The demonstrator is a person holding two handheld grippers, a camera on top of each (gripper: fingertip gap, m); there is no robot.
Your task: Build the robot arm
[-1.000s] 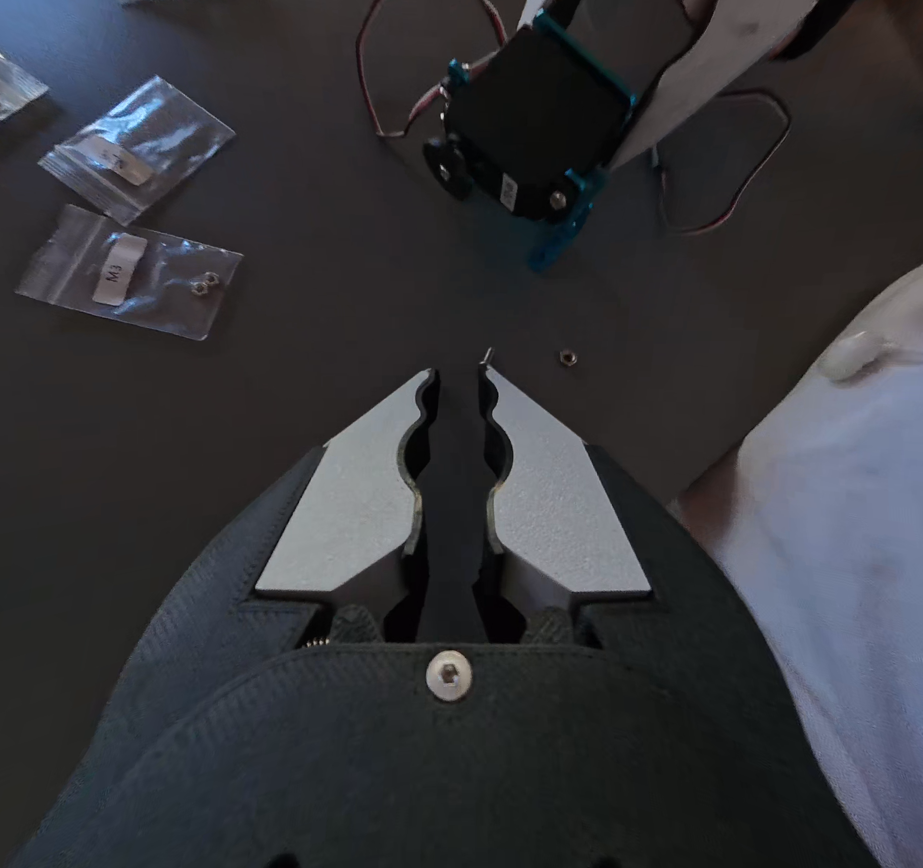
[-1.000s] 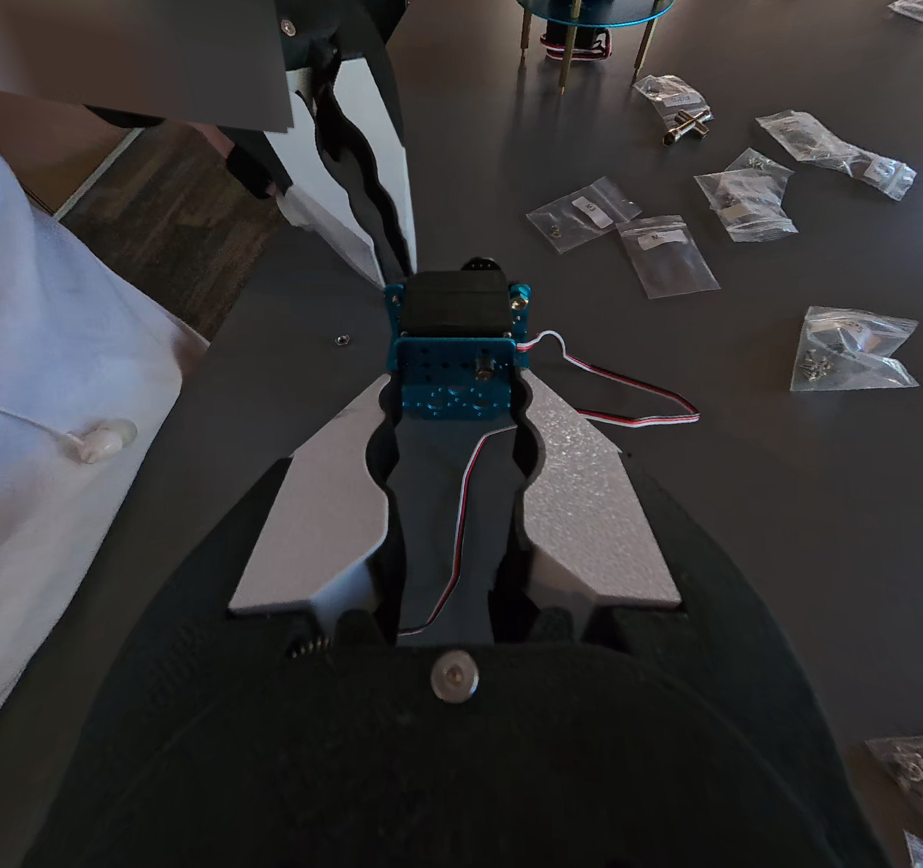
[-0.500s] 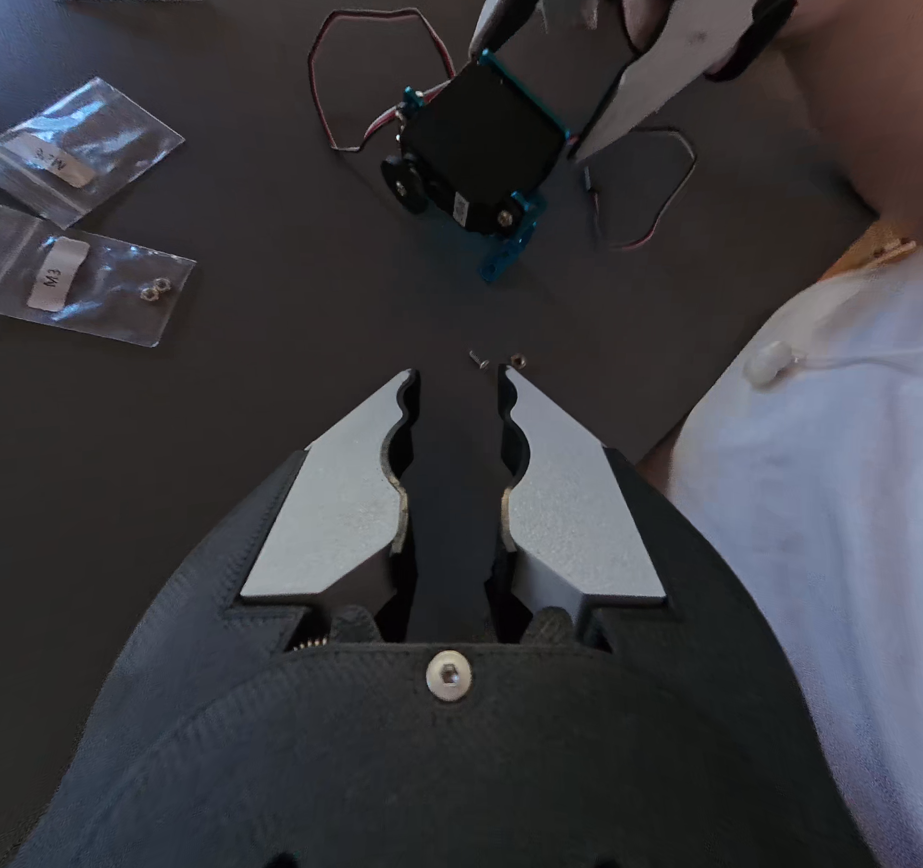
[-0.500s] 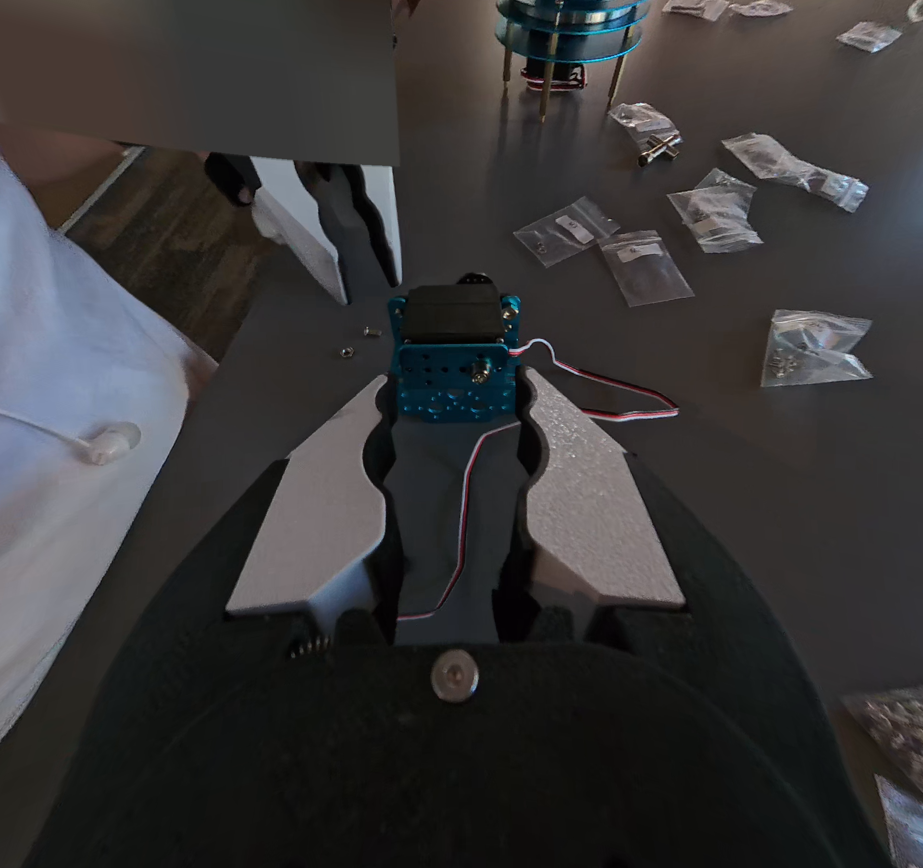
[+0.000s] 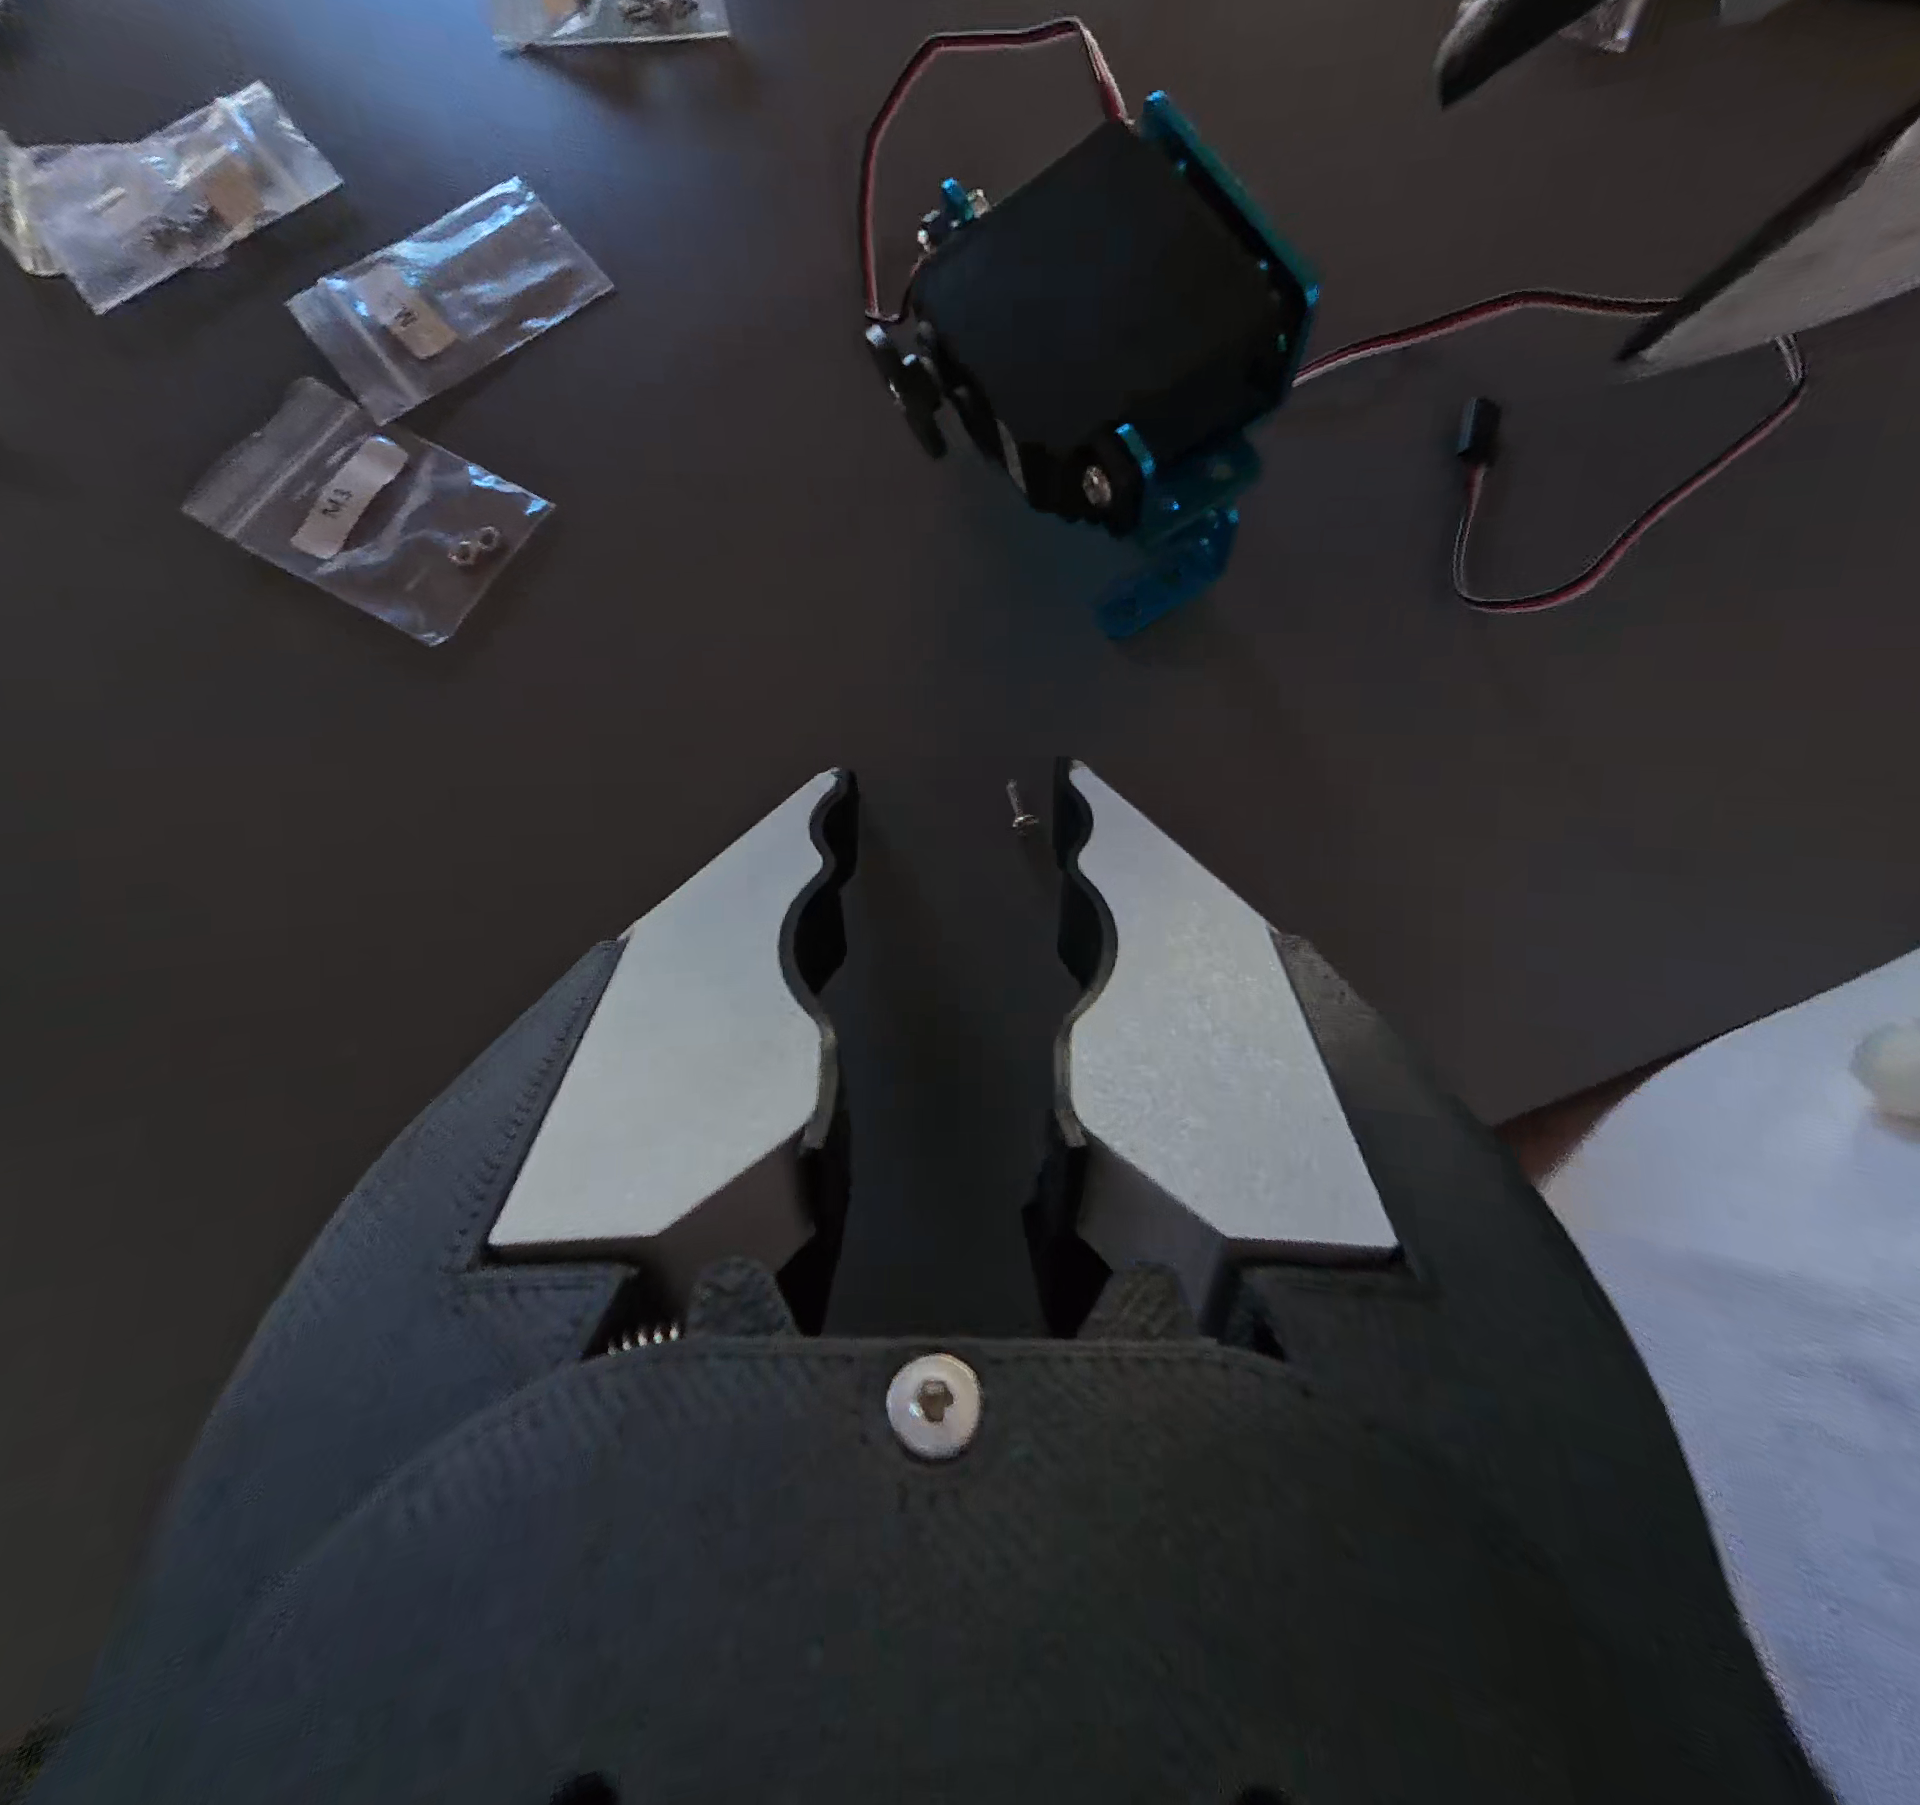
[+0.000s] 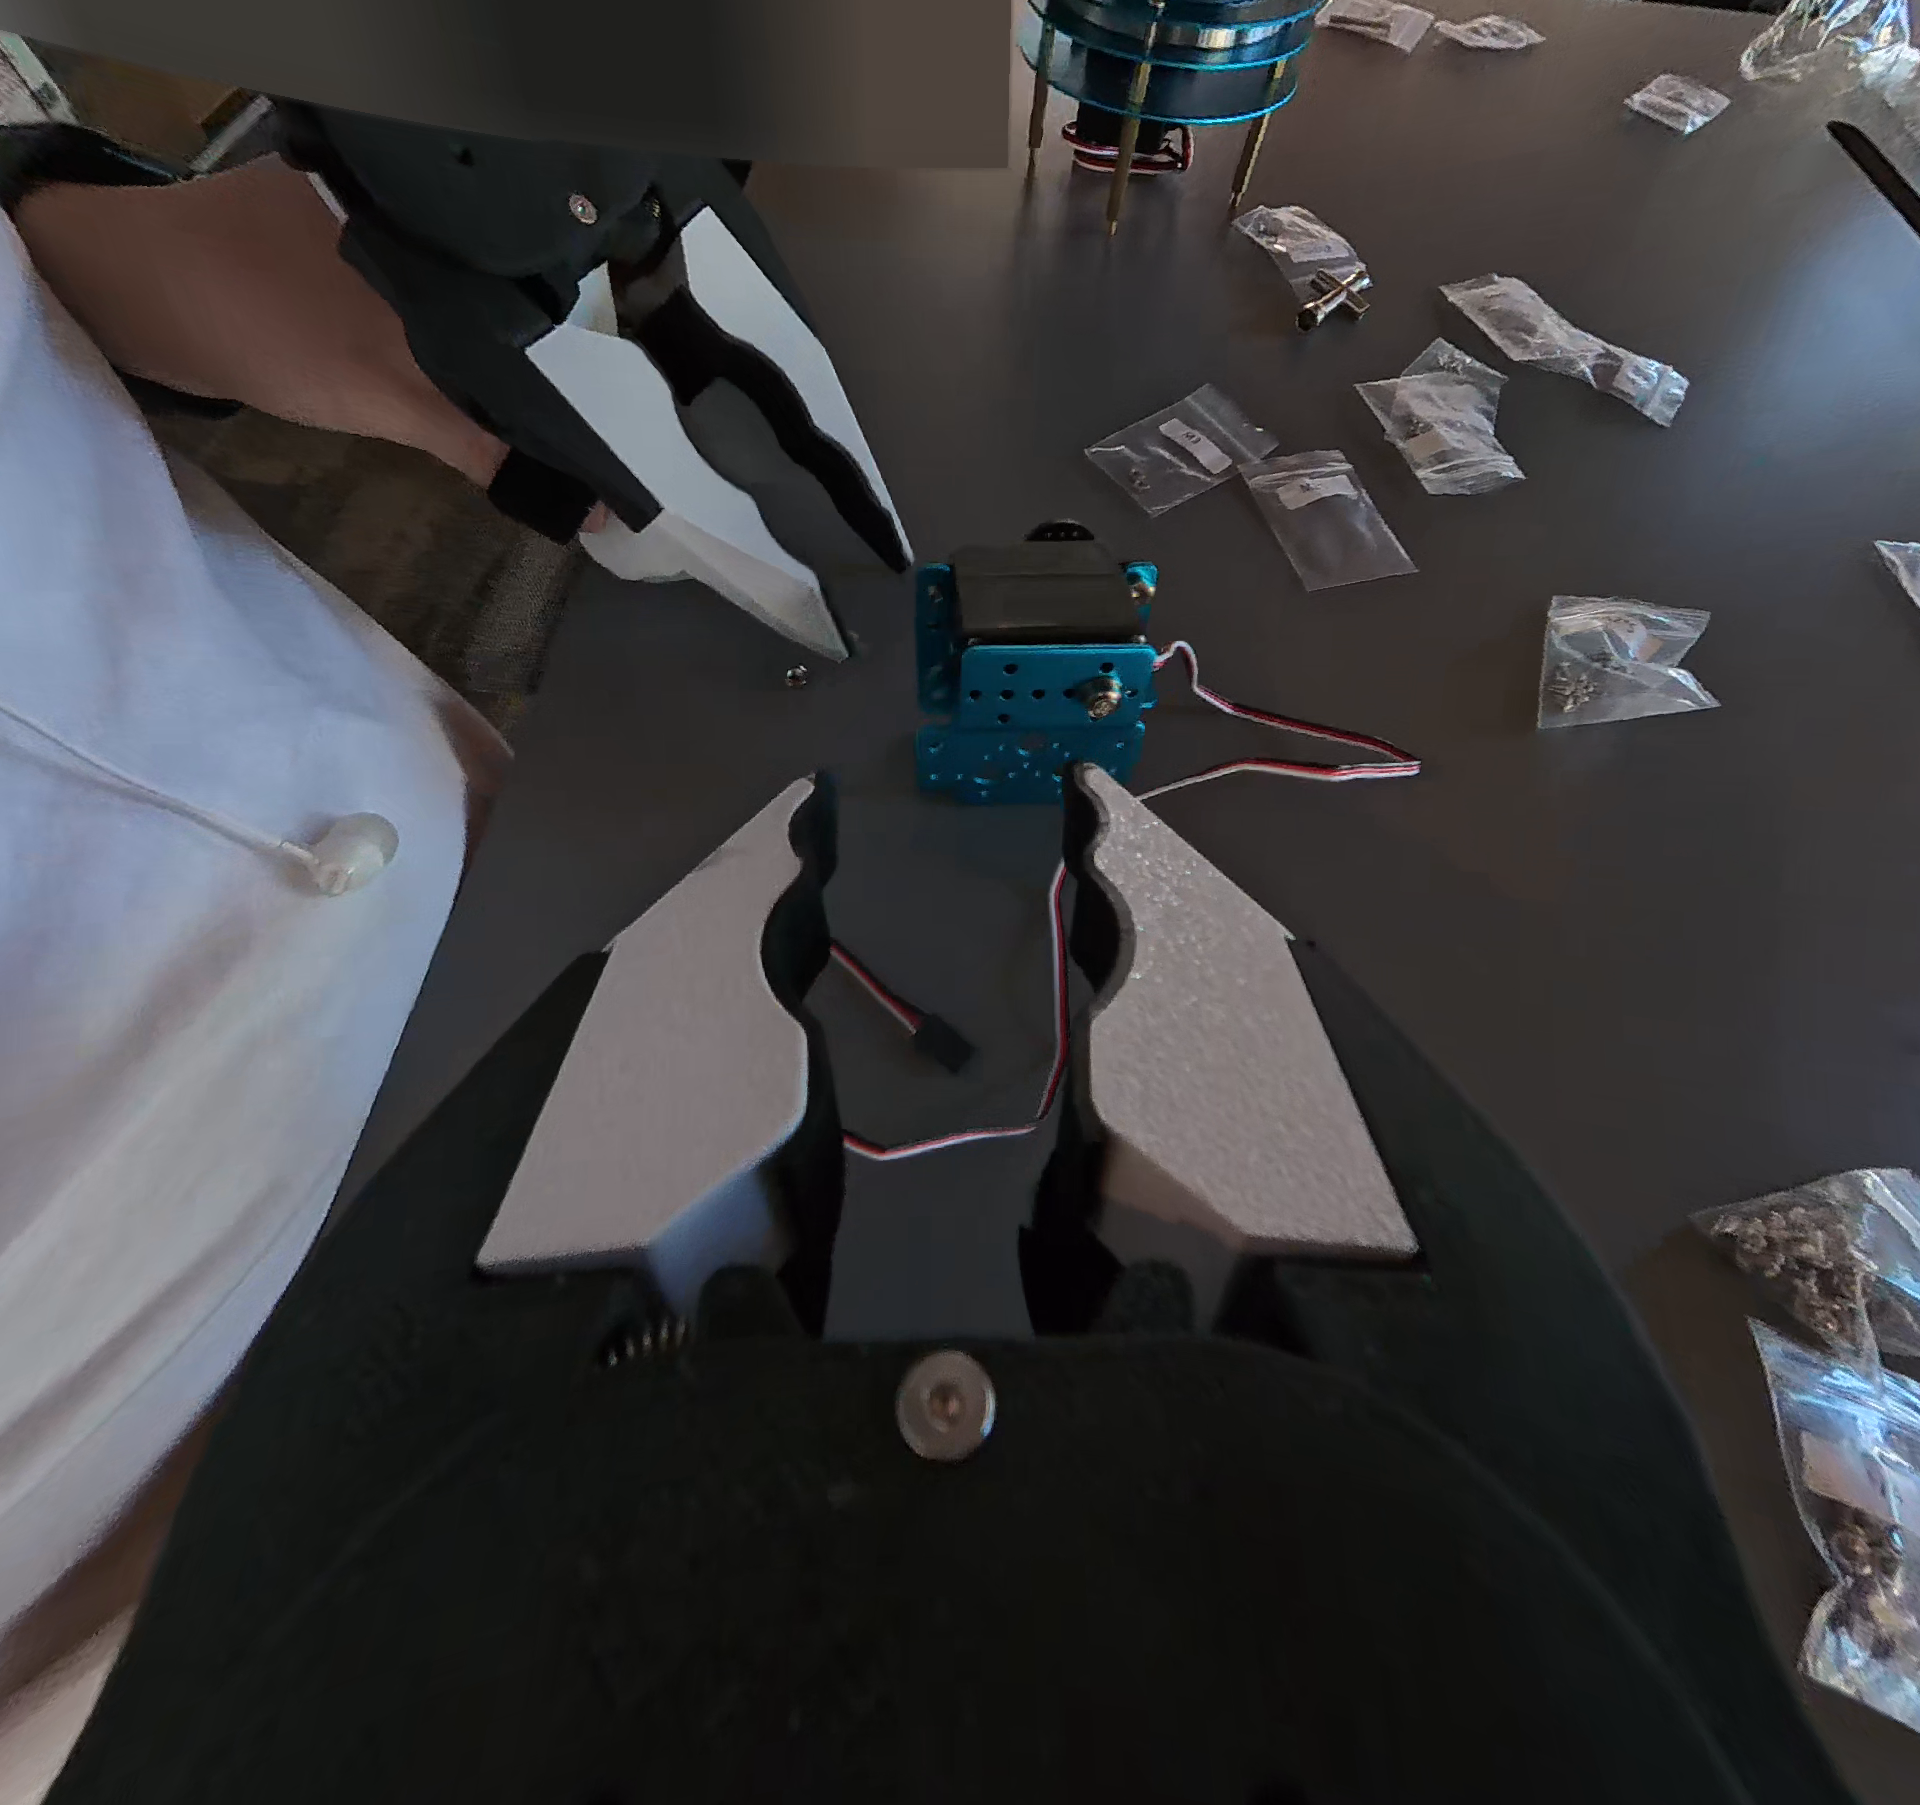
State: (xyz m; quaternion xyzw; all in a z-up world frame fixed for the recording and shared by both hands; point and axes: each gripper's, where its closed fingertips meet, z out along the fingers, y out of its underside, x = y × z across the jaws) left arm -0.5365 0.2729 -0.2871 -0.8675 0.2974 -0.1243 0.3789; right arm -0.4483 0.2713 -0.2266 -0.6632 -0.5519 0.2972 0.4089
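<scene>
A black servo motor (image 6: 1042, 594) is sitting in a bright blue perforated metal bracket (image 6: 1023, 716), trailing a red, white and black striped cable (image 6: 1288, 747). Grey-faced fingers (image 5: 717, 986) on a black gripper body are showing over a dark grey table (image 5: 520, 820) scattered with clear plastic bags (image 5: 364, 508) bearing white labels.

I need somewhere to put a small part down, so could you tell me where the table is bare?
Bare table lies left of the left hand-held gripper, below the plastic bags. It is crowded around the motor in its blue bracket, its wire, and the small screw.
</scene>
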